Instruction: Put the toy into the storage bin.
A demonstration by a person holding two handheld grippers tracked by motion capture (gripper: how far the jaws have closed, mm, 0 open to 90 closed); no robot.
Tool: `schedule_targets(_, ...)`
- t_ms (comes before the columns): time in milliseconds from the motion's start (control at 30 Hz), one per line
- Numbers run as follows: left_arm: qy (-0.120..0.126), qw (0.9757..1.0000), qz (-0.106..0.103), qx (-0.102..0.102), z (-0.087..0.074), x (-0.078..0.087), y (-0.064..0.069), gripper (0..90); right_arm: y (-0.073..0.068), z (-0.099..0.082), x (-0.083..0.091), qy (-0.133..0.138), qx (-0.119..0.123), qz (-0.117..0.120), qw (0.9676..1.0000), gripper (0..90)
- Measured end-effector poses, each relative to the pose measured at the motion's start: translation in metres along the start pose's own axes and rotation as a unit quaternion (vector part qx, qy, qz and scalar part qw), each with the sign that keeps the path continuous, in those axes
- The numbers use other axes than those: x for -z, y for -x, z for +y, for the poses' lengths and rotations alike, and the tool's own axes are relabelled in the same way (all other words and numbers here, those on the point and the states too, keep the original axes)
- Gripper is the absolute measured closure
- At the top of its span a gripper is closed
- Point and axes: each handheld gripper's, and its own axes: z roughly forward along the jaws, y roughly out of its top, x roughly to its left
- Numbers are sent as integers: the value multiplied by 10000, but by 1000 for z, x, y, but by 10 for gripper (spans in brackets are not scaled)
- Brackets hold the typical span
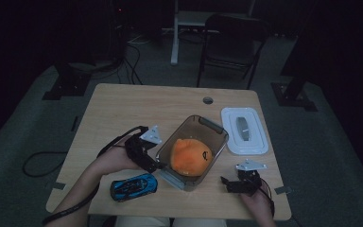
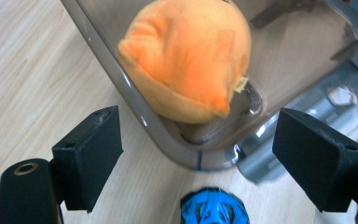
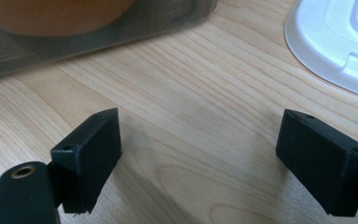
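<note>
An orange plush toy [image 1: 191, 156] [image 2: 186, 60] lies inside a clear grey plastic bin [image 1: 217, 130] [image 2: 168, 133] at the table's middle front. A blue toy car [image 1: 133, 186] [image 2: 214, 207] sits on the table just left of the bin's near corner. My left gripper [image 1: 152, 164] [image 2: 198, 156] is open beside the bin's left wall, above the car, with nothing between its jaws. My right gripper [image 1: 228, 182] [image 3: 198, 158] is open over bare wood, right of the bin near the front edge. The bin's wall [image 3: 93, 30] lies ahead of it.
A white lid [image 1: 244, 130] [image 3: 340, 42] with a grey handle lies flat at the right of the wooden table [image 1: 132, 109]. A small round hole [image 1: 208, 100] marks the far edge. A dark folding chair [image 1: 231, 40] stands on the floor beyond.
</note>
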Motion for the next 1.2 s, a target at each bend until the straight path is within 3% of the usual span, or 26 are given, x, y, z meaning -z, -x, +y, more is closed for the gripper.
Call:
schedule_targets(567,-109,9996,55,260,-44,-1,2,165,0,0,0,2,-5,0,10000,136)
schedule_targets(1200,-354,9975,-195,580,-94,-21,23,165,0,0,0,3,6,-1,10000,136)
